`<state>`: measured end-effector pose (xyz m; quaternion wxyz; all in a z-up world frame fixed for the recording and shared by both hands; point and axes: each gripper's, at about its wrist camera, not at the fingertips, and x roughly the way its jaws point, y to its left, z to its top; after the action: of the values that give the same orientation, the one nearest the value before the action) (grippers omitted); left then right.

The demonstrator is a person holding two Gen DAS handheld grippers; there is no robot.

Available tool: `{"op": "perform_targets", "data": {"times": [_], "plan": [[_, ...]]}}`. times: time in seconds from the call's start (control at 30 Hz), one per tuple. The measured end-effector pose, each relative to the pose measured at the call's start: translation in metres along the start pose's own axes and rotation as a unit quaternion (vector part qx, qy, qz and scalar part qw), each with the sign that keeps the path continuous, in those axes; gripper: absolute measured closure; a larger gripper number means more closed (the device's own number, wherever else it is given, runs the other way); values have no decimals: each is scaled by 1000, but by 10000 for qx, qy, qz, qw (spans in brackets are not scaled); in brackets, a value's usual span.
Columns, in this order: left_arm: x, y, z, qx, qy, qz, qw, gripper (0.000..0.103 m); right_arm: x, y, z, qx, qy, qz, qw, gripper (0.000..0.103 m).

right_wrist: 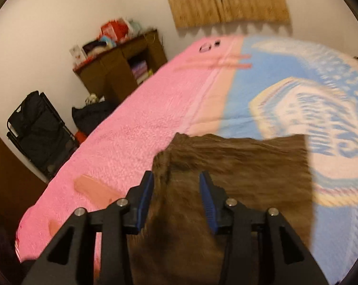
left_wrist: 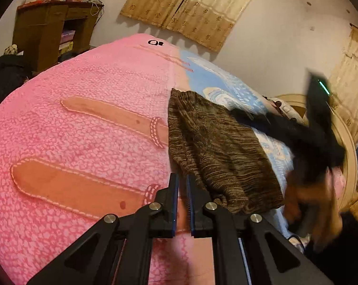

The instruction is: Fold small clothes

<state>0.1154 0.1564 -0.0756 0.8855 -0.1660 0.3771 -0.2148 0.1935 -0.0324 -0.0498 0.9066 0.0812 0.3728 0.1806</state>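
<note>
A brown knitted garment (left_wrist: 217, 152), marled in dark and tan yarn with a ribbed, streaky weave, lay spread on the bed across the seam where the pink blanket (left_wrist: 84, 90) met the blue one (left_wrist: 217, 80). In the left wrist view it sat at about three o'clock from centre, roughly rectangular, its near hem bunched into soft rolls.

The left gripper (left_wrist: 182, 204) hovered over the pink blanket just beside the garment's near left corner, its black fingers with blue pads drawn to a narrow slit and nothing between them. The right gripper (right_wrist: 176, 199) stood wide apart over the garment (right_wrist: 238, 166), which filled the view from centre to six o'clock; whether the pads touched the cloth could not be told through the motion blur. In the left view that tool appeared at three o'clock only as a dark smear with a green light.

The pink blanket was nubbly, pebbled fleece, printed with tan strap shapes (left_wrist: 112, 116) edged in white stitch marks. The blue blanket carried a cream and blue emblem (right_wrist: 321, 123) with lettering too blurred to read. A dark wooden cabinet (left_wrist: 48, 28) stood at ten o'clock, cluttered on top, and tan patterned curtains (left_wrist: 190, 7) hung at twelve.
</note>
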Motion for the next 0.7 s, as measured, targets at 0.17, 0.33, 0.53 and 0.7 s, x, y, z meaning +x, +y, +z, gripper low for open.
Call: {"op": "perform_targets", "data": {"times": [0.17, 0.33, 0.53, 0.7], "plan": [[-7, -11, -2, 52, -147, -222, 9996, 96, -62, -7, -67, -159, -56, -158, 9997, 51], [-8, -34, -8, 222, -78, -707, 9972, 96, -98, -7, -103, -319, -284, -415, 9982, 31], [29, -50, -13, 311, 488, -671, 9961, 96, -93, -63, -108, 1035, -116, -193, 9944, 29], [44, -30, -30, -164, 728, -679, 9949, 96, -74, -89, -111, 1664, 55, 146, 9859, 42]]}}
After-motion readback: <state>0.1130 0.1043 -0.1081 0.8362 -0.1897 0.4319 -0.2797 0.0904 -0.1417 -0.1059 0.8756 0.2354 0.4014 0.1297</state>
